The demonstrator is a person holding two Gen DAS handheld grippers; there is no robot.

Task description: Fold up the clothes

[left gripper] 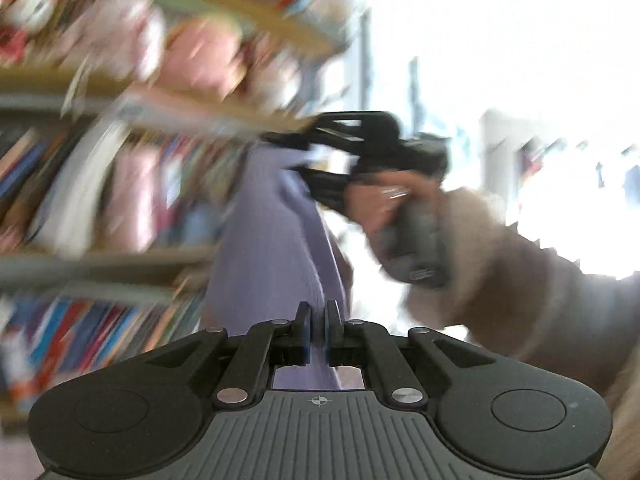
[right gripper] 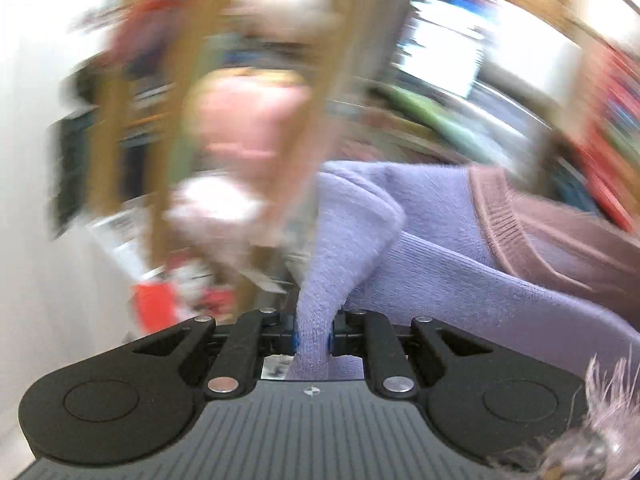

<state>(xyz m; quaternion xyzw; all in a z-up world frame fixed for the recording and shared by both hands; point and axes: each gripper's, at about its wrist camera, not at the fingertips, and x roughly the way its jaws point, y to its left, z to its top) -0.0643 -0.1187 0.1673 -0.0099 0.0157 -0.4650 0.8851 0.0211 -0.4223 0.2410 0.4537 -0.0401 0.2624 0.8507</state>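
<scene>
A: both pinched on the lavender knit sweater (right gripper: pixel 440 248), held in the air?

B: yep, left gripper (left gripper: pixel 318 330) and right gripper (right gripper: pixel 314 336) clamped tight. Thin bite though, so a hard shake could slip it.

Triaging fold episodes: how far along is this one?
Done: both grippers have a hold on the lilac knit garment: left gripper and right gripper are each clamped on fabric. In hand: it is held in the air, stretched between them before blurred bookshelves. Left: no fold or laying surface is visible.
</scene>
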